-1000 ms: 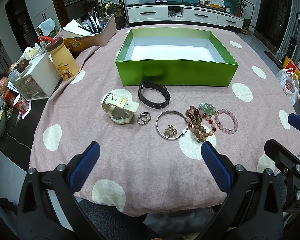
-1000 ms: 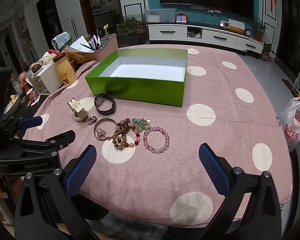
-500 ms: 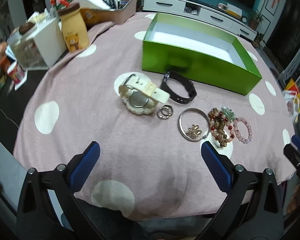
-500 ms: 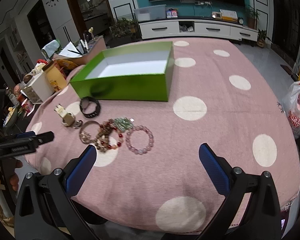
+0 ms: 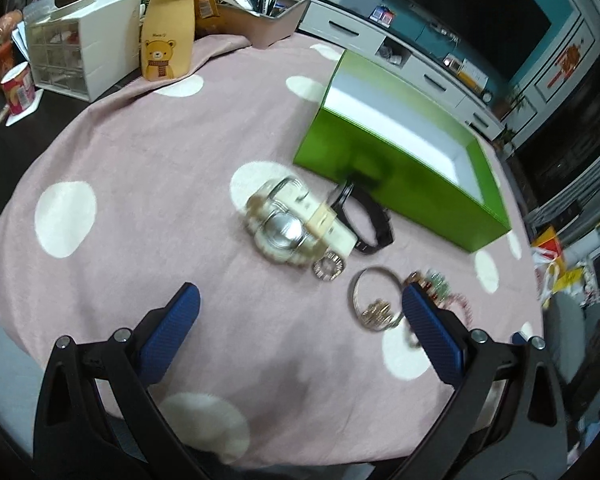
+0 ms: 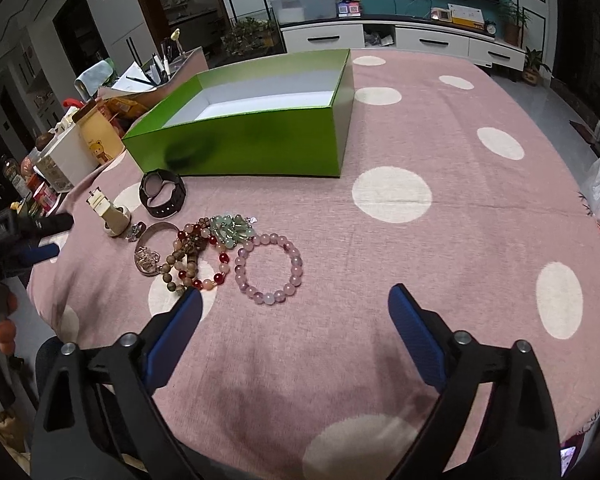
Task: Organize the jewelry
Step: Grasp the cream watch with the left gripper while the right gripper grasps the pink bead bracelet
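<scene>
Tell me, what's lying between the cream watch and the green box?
The black watch lies between the cream watch and the green box, close in front of the box wall. The right wrist view shows it best.

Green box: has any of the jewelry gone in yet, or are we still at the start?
Still at the start. Done: nothing; the green box shows only its bare white floor. In hand: nothing; the left gripper is open and the right gripper is closing on empty air above the cloth. Left: the white watch, black band, rings, bangle, mixed bead bracelets and pink bracelet.
</scene>
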